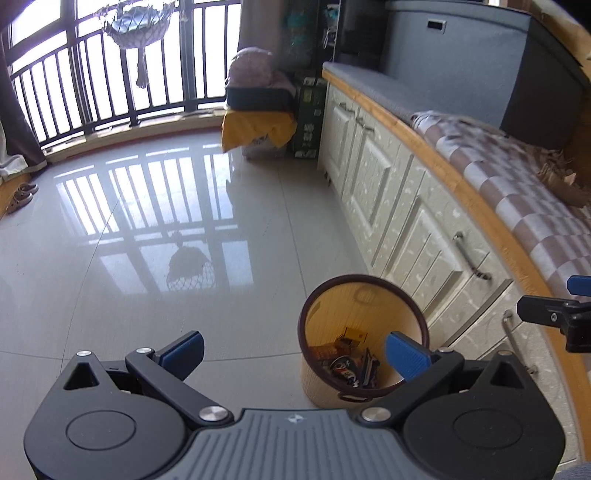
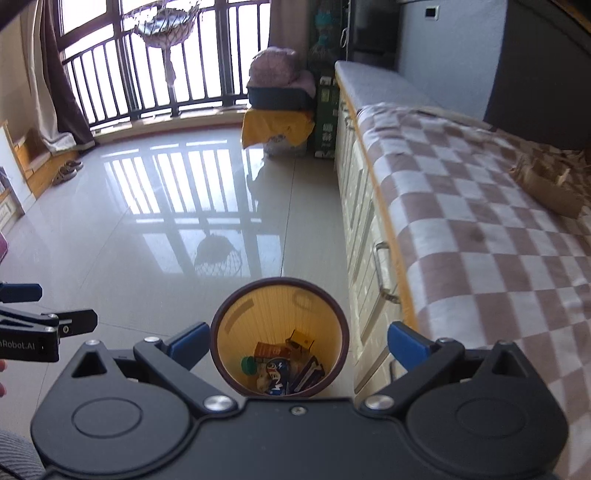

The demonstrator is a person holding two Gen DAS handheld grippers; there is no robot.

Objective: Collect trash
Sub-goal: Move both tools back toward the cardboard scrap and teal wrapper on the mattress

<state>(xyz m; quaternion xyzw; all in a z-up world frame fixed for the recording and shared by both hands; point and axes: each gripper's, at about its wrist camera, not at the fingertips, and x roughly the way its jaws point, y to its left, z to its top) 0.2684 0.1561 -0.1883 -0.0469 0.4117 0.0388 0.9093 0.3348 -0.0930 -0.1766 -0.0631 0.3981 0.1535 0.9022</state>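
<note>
Both the left claw (image 1: 293, 350) and right claw (image 2: 297, 341) are held wide open and empty above the floor-standing bin (image 2: 221, 332). The bin could be knocked over if a claw is lowered against its rim.

One trash bin (image 2: 279, 295) stood on the floor by the cabinet front. Two grippers were present, the left gripper (image 1: 293, 349) and the right gripper (image 2: 297, 341). One pair of shoes (image 2: 66, 171) lay at the floor's far left edge, and one hanging net basket (image 2: 164, 27) hung at the window.
</note>
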